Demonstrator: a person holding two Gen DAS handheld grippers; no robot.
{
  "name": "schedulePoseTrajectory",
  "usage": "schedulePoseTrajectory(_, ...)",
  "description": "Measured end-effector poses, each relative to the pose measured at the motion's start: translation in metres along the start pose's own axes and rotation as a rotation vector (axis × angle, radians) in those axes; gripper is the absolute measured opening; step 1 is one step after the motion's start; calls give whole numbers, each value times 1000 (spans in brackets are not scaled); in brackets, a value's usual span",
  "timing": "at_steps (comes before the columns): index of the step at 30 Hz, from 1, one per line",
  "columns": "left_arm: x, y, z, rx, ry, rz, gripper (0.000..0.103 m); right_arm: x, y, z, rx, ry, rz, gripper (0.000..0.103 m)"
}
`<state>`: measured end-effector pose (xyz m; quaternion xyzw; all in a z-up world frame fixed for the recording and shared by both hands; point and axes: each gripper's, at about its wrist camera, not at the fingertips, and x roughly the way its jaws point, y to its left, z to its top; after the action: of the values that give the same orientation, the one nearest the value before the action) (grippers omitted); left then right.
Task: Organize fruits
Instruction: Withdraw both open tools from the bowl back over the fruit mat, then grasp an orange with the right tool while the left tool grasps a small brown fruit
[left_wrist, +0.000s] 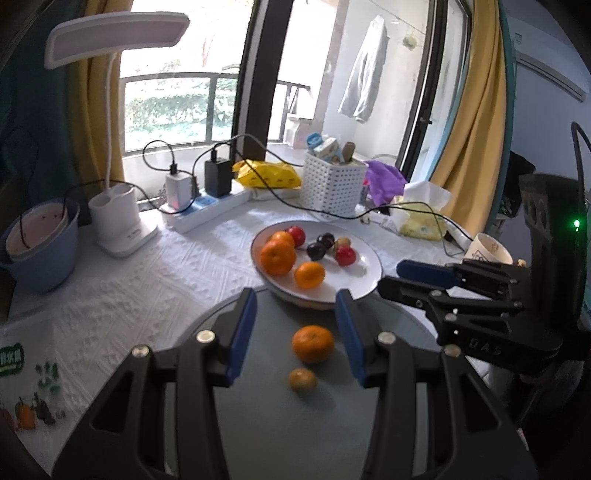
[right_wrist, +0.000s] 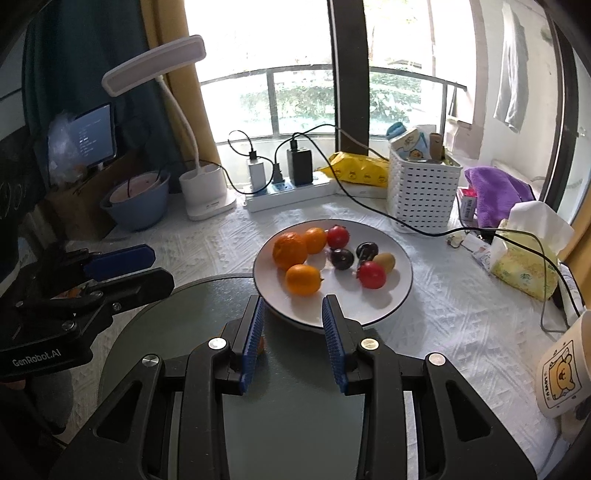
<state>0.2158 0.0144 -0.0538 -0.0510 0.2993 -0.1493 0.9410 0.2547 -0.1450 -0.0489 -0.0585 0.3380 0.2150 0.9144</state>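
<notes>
Daylight from the balcony window fell across my worktop (right_wrist: 461, 314), where a white plate (left_wrist: 365, 275) held oranges, red fruits, dark plums and a kiwi. My left tool (left_wrist: 297, 332) hung released over a dark round tray (left_wrist: 266, 424), an orange (left_wrist: 313, 343) and a kiwi (left_wrist: 302, 380) lying between its fingers. My right tool (right_wrist: 293, 339) was parted too, gripping nothing, at the plate's near rim.

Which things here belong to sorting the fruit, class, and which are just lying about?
Job:
white plate of fruit
dark tray
orange and kiwi on the tray
left gripper, right gripper, both open

Lying about:
lamp
power strip
basket
tissues
blue bowl
mug
</notes>
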Motion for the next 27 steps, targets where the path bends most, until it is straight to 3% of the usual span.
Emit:
schedulePoseTrajectory(4, -2, 2, -8, 36, -5, 57, 46, 4, 8, -4, -8, 14, 9, 35)
schedulePoseTrajectory(13, 1, 28, -27, -15, 24, 86, 46, 23, 20, -17, -16, 71, 25, 35)
schedulePoseTrajectory(16, 5, 35, -33, -35, 38, 96, 46, 33, 22, -22, -11, 93, 32, 42)
schedulePoseTrajectory(27, 13, 43, -41, -54, 64, 98, 46, 64, 31, -28, 2, 148, 75, 43)
